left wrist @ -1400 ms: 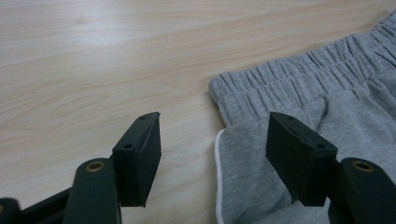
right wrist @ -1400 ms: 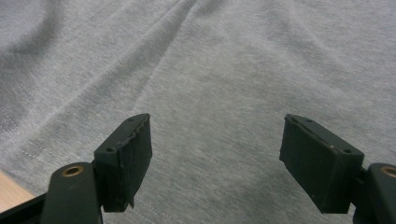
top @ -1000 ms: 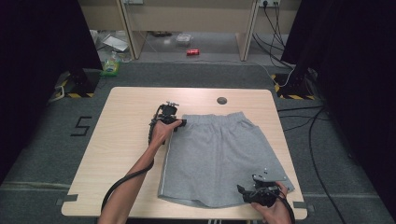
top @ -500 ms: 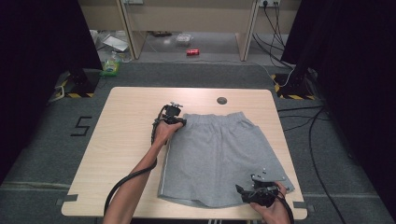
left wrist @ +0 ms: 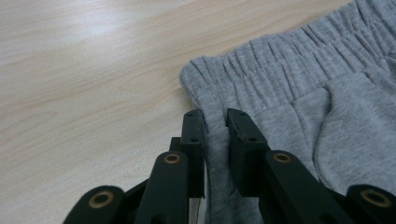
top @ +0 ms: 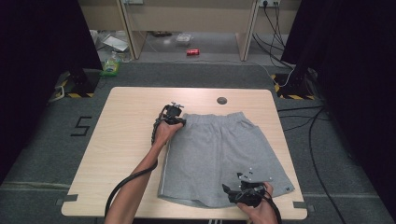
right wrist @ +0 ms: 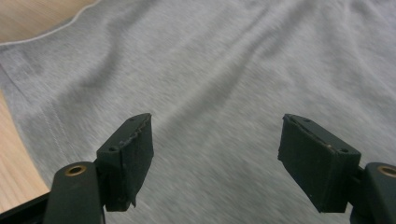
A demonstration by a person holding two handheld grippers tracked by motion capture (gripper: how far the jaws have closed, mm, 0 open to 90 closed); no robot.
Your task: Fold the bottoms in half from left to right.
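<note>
A pair of grey shorts [top: 224, 156] lies spread flat on a pale wood-grain table [top: 126, 140], waistband toward the far edge and leg hems toward the person's side. The cloth is a soft, heathered jersey knit; the elastic waistband [left wrist: 285, 60] is gathered into fine ridges, and a curved pocket seam [left wrist: 327, 116] runs down from it. A thin white line edges the side of the shorts nearest the left arm.

The left gripper [left wrist: 215, 126], of matte black plastic with brass-coloured rivets, is at the waistband corner, its jaws having just closed to a narrow gap that pinches a fold of the fabric between them. In the high view the left gripper [top: 173, 116] sits at the shorts' far left corner, a black cable trailing back along the forearm.

The right gripper [right wrist: 215, 154] hovers over the cloth with its jaws spread wide and nothing between them, the fabric below streaked with blur. From above, the right gripper [top: 243, 193] is at the near hem.

A small dark round disc [top: 222, 100] sits on the table beyond the waistband. On the grey floor behind are a red can [top: 193, 52], a green item [top: 110, 69] and loose cables [top: 308, 121].
</note>
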